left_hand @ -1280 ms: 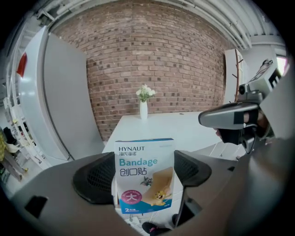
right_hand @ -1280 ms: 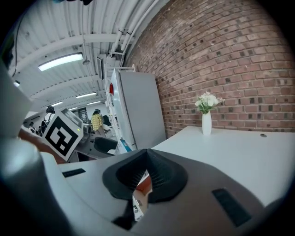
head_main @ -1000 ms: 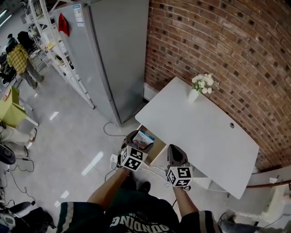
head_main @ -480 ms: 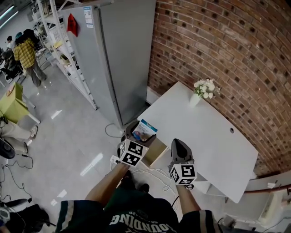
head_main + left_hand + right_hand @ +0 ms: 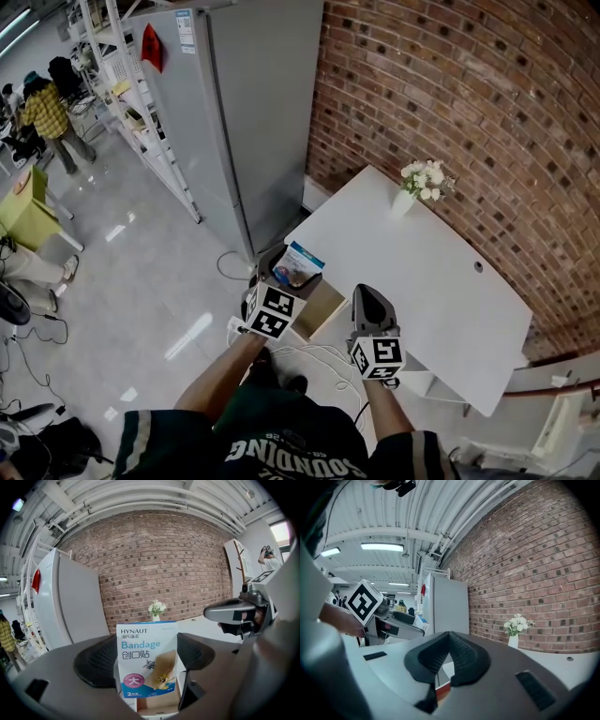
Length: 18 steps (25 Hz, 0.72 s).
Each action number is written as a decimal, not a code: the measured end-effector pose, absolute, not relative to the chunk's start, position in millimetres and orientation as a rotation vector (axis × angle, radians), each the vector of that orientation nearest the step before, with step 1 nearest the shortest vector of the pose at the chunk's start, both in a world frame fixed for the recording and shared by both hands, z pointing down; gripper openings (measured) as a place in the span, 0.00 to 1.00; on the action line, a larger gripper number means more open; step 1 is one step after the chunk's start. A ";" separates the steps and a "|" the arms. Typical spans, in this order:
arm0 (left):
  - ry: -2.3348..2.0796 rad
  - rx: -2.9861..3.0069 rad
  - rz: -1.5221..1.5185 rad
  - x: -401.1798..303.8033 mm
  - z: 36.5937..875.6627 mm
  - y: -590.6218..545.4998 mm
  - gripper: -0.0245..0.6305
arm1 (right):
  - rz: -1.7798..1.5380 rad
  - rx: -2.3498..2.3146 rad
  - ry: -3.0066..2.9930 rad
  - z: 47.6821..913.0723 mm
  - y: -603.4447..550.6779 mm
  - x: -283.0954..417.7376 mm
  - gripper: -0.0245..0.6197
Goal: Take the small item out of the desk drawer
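Note:
A small white and blue bandage packet (image 5: 146,660) stands upright between the jaws of my left gripper (image 5: 147,656), which is shut on it. In the head view the packet (image 5: 300,264) is held above the open wooden drawer (image 5: 320,307) at the near left corner of the white desk (image 5: 412,272). The drawer's inside (image 5: 157,705) shows below the packet. My right gripper (image 5: 368,306) hangs to the right of the left gripper (image 5: 289,267), over the desk's front edge, jaws shut with nothing between them (image 5: 447,656).
A vase of white flowers (image 5: 417,183) stands at the desk's far edge by the brick wall. A tall grey cabinet (image 5: 239,103) is left of the desk. White cables (image 5: 314,354) lie on the floor under the grippers. People stand far off at the left.
My left gripper has risen slightly with the bandage packet, away from the drawer. The head view has shifted a little. The right gripper has barely moved.

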<state>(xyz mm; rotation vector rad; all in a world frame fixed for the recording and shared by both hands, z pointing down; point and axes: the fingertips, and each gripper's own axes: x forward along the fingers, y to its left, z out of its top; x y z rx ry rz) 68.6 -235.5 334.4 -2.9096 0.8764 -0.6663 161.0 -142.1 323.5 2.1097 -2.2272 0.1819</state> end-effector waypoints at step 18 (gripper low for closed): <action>0.880 -2.933 -0.716 67.5 352.4 -228.0 0.65 | 0.207 2.081 -2.247 329.6 -139.7 156.2 0.07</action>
